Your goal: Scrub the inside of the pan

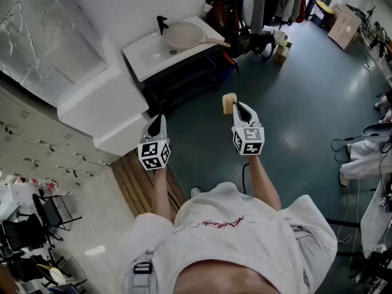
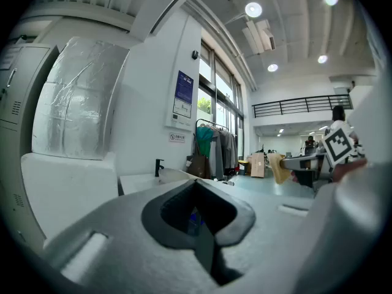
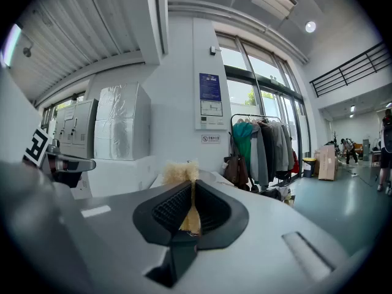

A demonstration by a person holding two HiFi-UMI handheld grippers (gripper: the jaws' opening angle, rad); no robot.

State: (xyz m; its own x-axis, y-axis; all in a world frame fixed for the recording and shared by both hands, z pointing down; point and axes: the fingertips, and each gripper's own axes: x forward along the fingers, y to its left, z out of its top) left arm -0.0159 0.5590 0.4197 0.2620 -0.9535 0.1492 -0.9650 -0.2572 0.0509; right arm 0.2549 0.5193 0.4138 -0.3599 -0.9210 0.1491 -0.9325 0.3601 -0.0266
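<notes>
A pale pan [image 1: 184, 34] with a long handle lies over the basin of the white sink counter [image 1: 150, 63], far ahead of both grippers. My right gripper [image 1: 236, 108] is shut on a yellowish scrub sponge [image 1: 229, 101], whose frayed top [image 3: 179, 173] sticks up from between the jaws in the right gripper view. My left gripper [image 1: 157, 124] is held beside it, jaws shut with nothing between them [image 2: 199, 216]. Both are raised in the air, well short of the sink. The sponge [image 2: 280, 167] also shows at the right of the left gripper view.
A black tap [image 1: 162, 24] stands at the back of the sink. White cabinets [image 1: 101, 106] run along the left wall. A clothes rack with bags [image 1: 257, 5] and cardboard boxes [image 1: 343, 26] stand beyond the sink. A slatted wooden mat [image 1: 138, 185] lies on the floor by the person's feet.
</notes>
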